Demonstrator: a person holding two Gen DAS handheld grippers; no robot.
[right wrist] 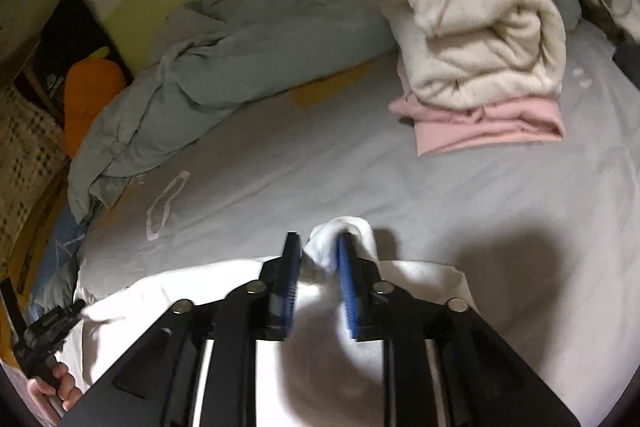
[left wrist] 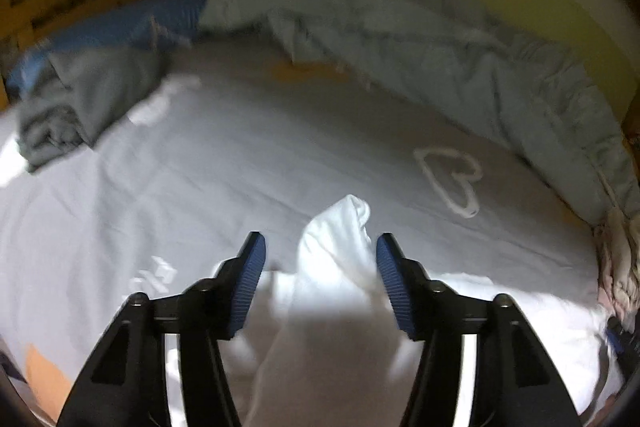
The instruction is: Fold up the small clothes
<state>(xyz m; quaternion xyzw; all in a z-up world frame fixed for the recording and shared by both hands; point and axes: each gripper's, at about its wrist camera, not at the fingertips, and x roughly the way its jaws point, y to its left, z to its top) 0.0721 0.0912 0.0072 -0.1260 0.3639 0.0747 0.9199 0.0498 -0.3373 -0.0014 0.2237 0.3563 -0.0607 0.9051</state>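
Right gripper point(right wrist: 318, 253) pinches a raised ridge of the white garment point(right wrist: 420, 279) on the bed sheet point(right wrist: 360, 167), left gripper point(left wrist: 320, 259) jaws apart w/ cloth between (not gripped), mid-fold; next needs a clean carry-over.

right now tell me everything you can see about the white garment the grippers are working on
The white soft-cloth garment looks like thin, plain fabric with no print visible. It lies spread and rumpled on the pale grey bedsheet, near the bed's front edge. One bunched corner is lifted into a peak, pinched between the blue pads of the right gripper. In the left wrist view a raised fold stands between the open fingers of the left gripper, touching the right pad at most. Motion blur hides seams and its type.
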